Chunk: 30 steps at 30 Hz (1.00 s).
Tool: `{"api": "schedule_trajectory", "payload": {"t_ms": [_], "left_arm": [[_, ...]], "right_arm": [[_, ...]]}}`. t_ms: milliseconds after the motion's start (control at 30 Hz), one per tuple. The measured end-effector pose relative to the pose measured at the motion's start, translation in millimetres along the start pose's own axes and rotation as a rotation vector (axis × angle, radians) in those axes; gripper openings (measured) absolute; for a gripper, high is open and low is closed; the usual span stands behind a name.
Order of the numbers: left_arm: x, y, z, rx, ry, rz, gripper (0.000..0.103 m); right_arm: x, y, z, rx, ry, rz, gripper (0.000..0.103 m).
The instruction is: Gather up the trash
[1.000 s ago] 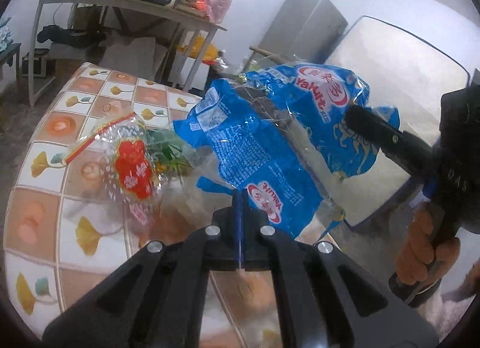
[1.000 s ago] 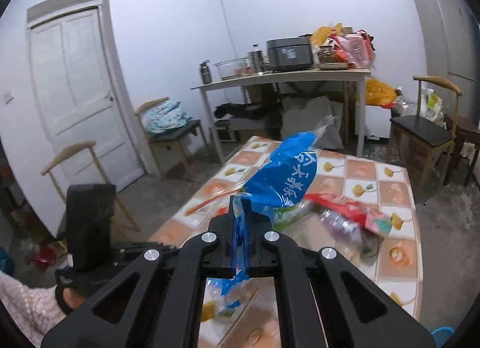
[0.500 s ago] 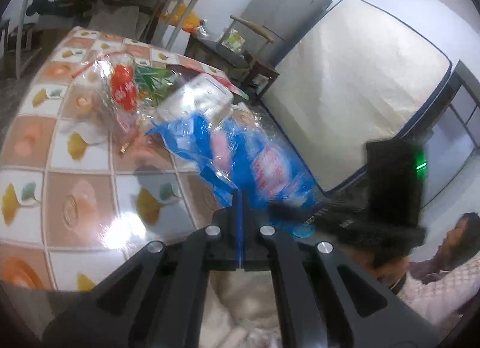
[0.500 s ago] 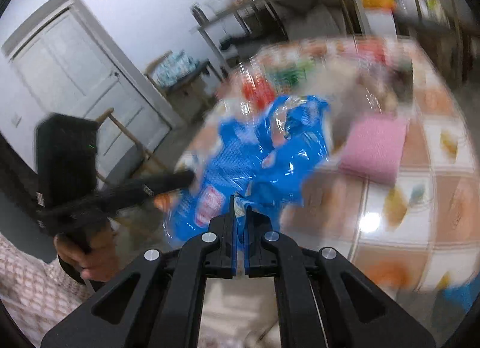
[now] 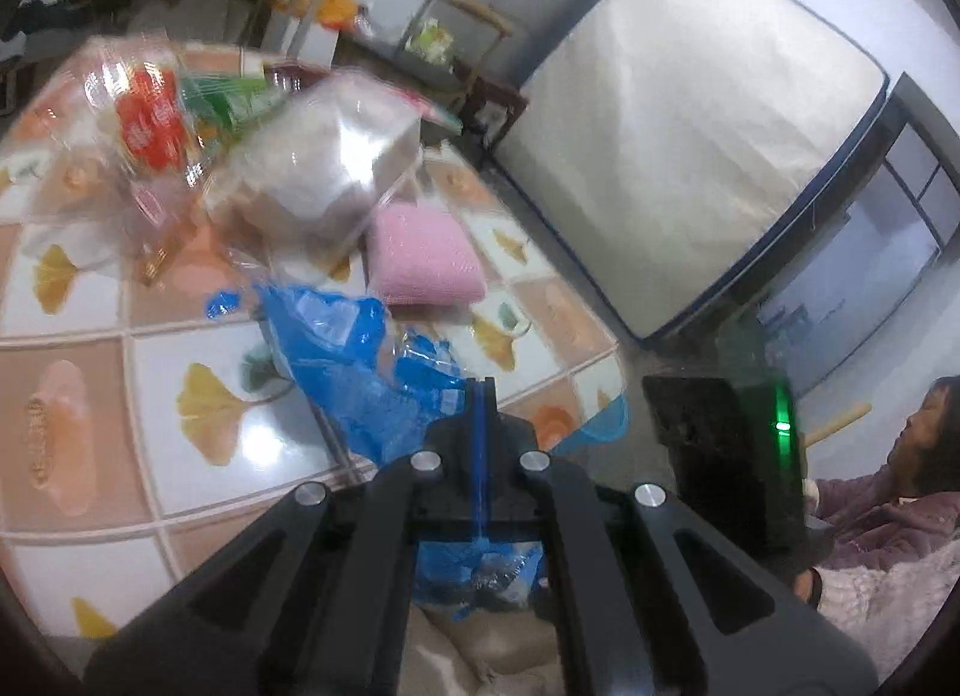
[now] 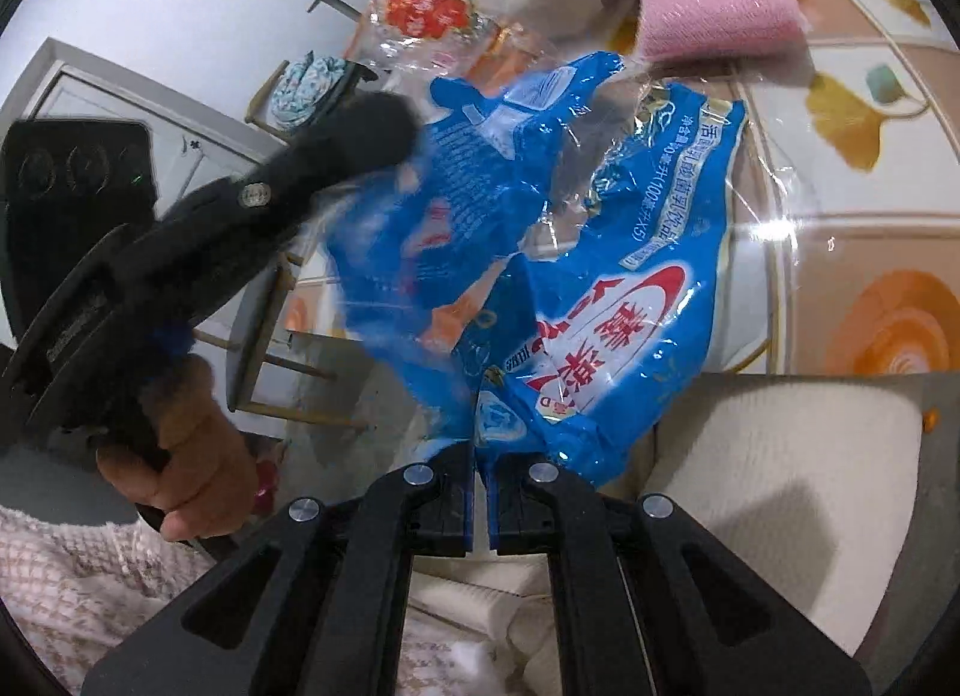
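The right gripper (image 6: 480, 456) is closed on the lower edge of the blue Yakult wrapper (image 6: 600, 276), and the left gripper (image 5: 480, 426) pinches its other end (probably to keep it stretched). The wrapper hangs over the tiled counter (image 5: 120, 396) edge, near a pink sponge (image 5: 420, 258).

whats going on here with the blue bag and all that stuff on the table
A person is collecting trash with a handheld claw in each hand. Both the left claw and the right claw are shut on the same crumpled blue wrapper, holding it at the edge of the tiled table. On the table beyond it are a pink sponge, a clear plastic bag and a red-printed wrapper, not yet picked up.
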State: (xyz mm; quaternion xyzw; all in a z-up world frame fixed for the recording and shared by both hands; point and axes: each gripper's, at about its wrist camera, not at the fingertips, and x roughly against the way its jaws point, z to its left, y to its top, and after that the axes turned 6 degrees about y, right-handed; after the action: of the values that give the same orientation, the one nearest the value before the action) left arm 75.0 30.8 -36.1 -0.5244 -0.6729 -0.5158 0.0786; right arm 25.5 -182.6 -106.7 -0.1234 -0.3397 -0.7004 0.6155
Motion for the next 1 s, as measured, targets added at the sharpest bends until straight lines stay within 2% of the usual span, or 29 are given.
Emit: {"api": "schedule_trajectory", "payload": {"t_ms": [67, 233, 433, 567, 733, 833, 1000], "left_arm": [[-12.5, -1.1, -0.3, -0.012, 0.0, 0.029, 0.0], [-44.3, -7.6, 0.8, -0.048, 0.06, 0.1, 0.0], [-58.4, -17.8, 24.0, 0.034, 0.063, 0.151, 0.0], [-58.8, -19.4, 34.5, 0.085, 0.02, 0.162, 0.0], [-57.1, -20.5, 47.8, 0.155, -0.045, 0.182, 0.0], [-56.4, -22.2, 52.1, 0.173, -0.069, 0.185, 0.0], [-54.9, -23.2, 58.8, 0.204, -0.106, 0.189, 0.0]], "right_arm": [[-1.4, -0.5, -2.5, -0.012, -0.006, -0.005, 0.003], [6.5, -9.9, -11.1, -0.011, -0.023, -0.017, 0.003], [28.9, -16.6, -8.9, 0.015, -0.055, -0.07, 0.003], [49.7, -13.7, -7.8, 0.021, -0.043, -0.147, 0.003], [68.4, 8.9, -1.4, 0.067, -0.025, -0.22, 0.003], [60.5, 27.9, -0.4, 0.087, -0.028, -0.219, 0.003], [35.4, 54.6, -6.6, 0.075, -0.01, -0.165, 0.003]]}}
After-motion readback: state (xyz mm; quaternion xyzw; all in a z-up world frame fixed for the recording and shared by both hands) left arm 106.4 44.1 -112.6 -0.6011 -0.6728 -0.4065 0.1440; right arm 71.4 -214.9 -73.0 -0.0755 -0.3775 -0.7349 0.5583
